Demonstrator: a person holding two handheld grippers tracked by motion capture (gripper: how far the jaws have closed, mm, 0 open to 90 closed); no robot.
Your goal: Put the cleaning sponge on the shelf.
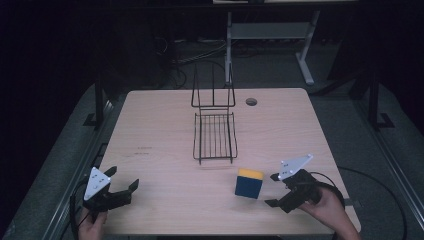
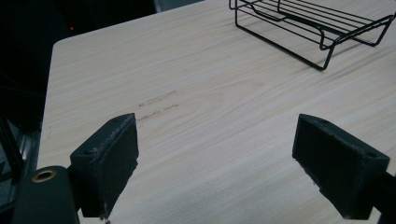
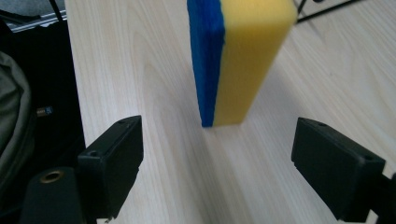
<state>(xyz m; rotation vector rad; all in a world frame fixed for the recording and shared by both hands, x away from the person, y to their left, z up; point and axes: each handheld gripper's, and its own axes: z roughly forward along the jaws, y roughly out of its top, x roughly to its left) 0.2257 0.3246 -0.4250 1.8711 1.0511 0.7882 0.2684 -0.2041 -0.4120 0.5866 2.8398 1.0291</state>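
Right gripper (image 1: 276, 190) jaws spread wide, nothing between them. The blue-and-yellow rectangular foam sponge (image 1: 249, 183) stands on edge just ahead of the jaws and slightly toward the table centre, near but apart. In the right gripper view the sponge (image 3: 238, 60) sits dead ahead on the jaw centreline, blue scouring layer on the left, yellow foam on the right, narrow face toward the camera. My read: the wide opening is there so the jaws can straddle the sponge's thickness, and the on-edge pose gives two flat faces to pinch. The hand (image 1: 327, 202) holds the gripper low and angled in toward it, which fits a straight-in approach.

Left gripper (image 1: 122, 189) also wide open and empty, parked over the near left corner of the light wood-grain table (image 1: 160, 130), well apart from the sponge. Bare tabletop between its fingers (image 2: 109, 158) in the left gripper view. Probably idle, kept clear of the working side.

The black wire dish rack (image 1: 215, 132) sits beyond both grippers, mid-table, ahead and left of the right one, with its upright back section on the far side and its empty tray facing the sponge. It looks like the likely drop target, but I can't confirm that.

Risk: foam compresses, and an off-centre grip could tip it first.
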